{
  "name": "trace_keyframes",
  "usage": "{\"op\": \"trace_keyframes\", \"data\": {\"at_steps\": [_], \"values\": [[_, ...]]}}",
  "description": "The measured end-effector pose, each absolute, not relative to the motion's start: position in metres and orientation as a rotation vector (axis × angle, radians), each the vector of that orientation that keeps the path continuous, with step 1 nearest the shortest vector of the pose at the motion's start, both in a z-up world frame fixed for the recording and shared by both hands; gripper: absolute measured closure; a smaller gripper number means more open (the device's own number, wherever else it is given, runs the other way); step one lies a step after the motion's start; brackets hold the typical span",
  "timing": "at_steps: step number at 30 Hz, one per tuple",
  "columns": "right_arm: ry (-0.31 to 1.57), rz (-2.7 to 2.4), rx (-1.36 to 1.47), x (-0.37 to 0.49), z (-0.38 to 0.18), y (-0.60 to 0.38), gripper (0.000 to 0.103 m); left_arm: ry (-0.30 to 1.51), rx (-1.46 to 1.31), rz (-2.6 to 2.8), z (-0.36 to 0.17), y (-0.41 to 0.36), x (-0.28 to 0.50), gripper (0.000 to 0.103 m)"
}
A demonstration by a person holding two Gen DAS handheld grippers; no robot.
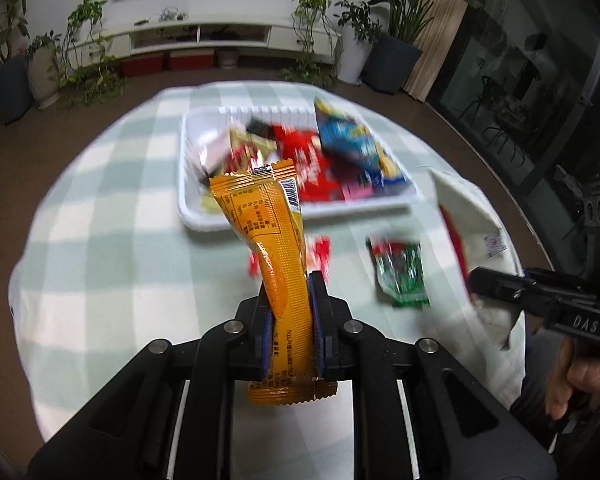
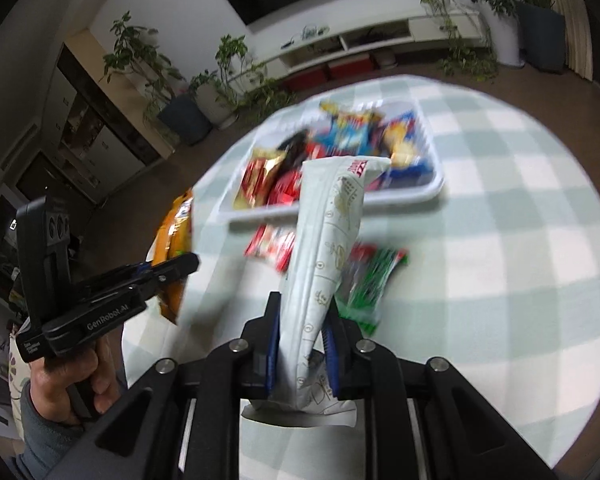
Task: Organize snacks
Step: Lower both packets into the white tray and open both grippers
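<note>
My left gripper (image 1: 290, 280) is shut on a long orange snack packet (image 1: 268, 220), which it holds raised above the checked tablecloth in front of the white tray (image 1: 188, 208). The tray holds several snack packets in red, blue and gold. My right gripper (image 2: 304, 300) is shut on a white printed snack packet (image 2: 332, 216), also lifted off the table, with the tray (image 2: 432, 196) beyond it. A red packet (image 2: 272, 242) and a green packet (image 2: 374, 280) lie on the cloth between the grippers and the tray. Each gripper shows at the edge of the other's view.
The round table with its green-and-white checked cloth (image 1: 100, 240) ends in a curved edge close behind the tray. Beyond it stand potted plants (image 1: 80, 40) and a low white TV cabinet (image 1: 220, 32). A hand (image 2: 72, 384) grips the left tool's handle.
</note>
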State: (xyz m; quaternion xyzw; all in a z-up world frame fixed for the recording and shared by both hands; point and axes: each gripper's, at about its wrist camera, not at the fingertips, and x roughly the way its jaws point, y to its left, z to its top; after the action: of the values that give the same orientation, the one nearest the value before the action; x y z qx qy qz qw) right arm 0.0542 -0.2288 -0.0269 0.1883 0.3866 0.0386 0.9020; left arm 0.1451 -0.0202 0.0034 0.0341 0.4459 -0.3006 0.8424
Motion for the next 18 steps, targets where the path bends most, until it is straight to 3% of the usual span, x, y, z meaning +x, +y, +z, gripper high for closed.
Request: {"op": "trace_keyframes", "data": {"at_steps": [10, 18], "values": [[0.736, 0.123, 0.306, 0.14, 0.03, -0.23, 0.083, 0.881, 0.104, -0.621, 0.038, -0.046, 0.248, 0.089], [0.839, 0.117, 0.236, 0.227, -0.004, -0.209, 0.083, 0.936, 0.167, -0.598, 0.004, -0.072, 0.312, 0.089]]}}
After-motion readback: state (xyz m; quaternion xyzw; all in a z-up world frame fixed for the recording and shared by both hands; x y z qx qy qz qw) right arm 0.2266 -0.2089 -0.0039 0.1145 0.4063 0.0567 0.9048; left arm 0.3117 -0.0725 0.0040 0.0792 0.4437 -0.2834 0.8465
